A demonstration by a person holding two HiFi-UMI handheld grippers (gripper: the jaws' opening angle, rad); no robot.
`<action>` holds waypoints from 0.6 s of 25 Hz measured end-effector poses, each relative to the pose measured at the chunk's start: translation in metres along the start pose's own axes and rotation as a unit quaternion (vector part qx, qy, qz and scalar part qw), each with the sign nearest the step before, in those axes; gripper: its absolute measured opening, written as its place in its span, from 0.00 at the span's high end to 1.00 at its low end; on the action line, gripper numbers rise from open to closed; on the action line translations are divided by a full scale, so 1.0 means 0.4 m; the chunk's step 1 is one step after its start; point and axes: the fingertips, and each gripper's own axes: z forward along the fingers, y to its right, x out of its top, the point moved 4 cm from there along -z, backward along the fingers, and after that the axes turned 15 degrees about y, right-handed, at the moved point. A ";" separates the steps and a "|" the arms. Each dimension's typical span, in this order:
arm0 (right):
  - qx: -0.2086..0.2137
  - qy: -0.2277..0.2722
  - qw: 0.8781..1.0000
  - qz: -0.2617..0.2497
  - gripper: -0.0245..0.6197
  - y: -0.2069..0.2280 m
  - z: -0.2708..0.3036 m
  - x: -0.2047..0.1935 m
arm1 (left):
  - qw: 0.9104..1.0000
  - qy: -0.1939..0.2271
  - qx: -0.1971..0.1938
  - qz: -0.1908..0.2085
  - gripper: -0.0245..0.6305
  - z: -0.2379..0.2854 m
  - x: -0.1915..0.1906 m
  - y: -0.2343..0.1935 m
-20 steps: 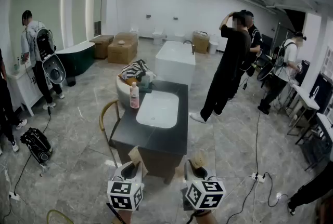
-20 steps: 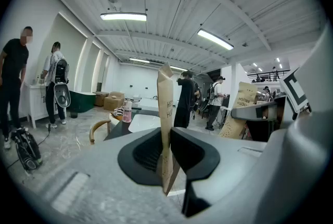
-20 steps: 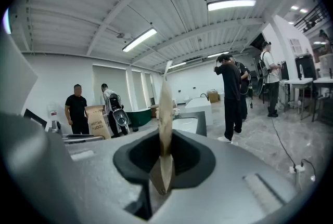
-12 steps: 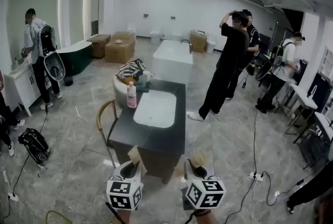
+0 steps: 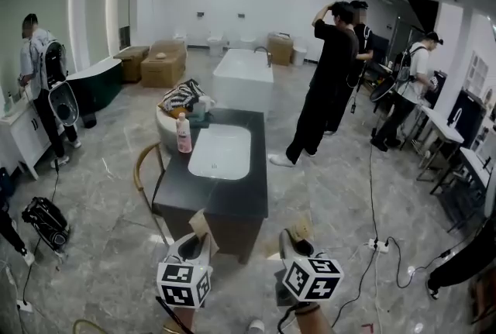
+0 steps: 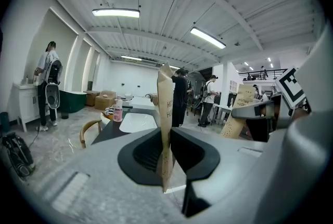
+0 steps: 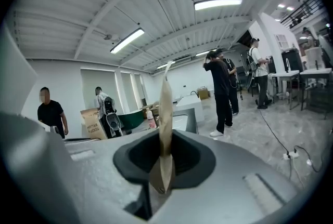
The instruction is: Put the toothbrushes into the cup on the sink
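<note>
My left gripper (image 5: 195,241) is shut on a brown cardboard toothbrush pack (image 5: 201,223) that stands up between its jaws, seen edge-on in the left gripper view (image 6: 165,114). My right gripper (image 5: 295,246) is shut on a second such pack (image 5: 299,230), likewise edge-on in the right gripper view (image 7: 165,114). Both are low in the head view, short of the dark vanity (image 5: 242,194) with its white sink (image 5: 221,152). A pink bottle (image 5: 184,132) stands on the counter's left side. I cannot make out a cup.
A wooden chair (image 5: 146,176) stands at the vanity's left. A person in black (image 5: 322,84) stands to its right, with others farther off. A white bathtub (image 5: 242,77) lies behind it. Cables (image 5: 380,247) and a black bag (image 5: 46,220) lie on the floor.
The vanity has drifted leftward and grown slightly larger in the head view as the view shifted. Both grippers keep their packs and their places at the bottom.
</note>
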 end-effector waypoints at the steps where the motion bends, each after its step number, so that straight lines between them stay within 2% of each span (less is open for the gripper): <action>1: -0.005 0.001 1.000 0.003 0.89 0.011 -0.001 0.000 | 1.000 -0.002 -0.003 0.000 0.88 0.005 -0.003 0.006; 8: -0.027 0.015 0.999 0.013 0.89 0.101 0.036 0.009 | 1.000 -0.006 -0.020 0.020 0.88 0.098 0.002 0.044; 15: -0.022 0.020 0.999 0.012 0.89 0.236 0.133 0.048 | 0.999 0.001 -0.018 0.026 0.88 0.256 -0.004 0.108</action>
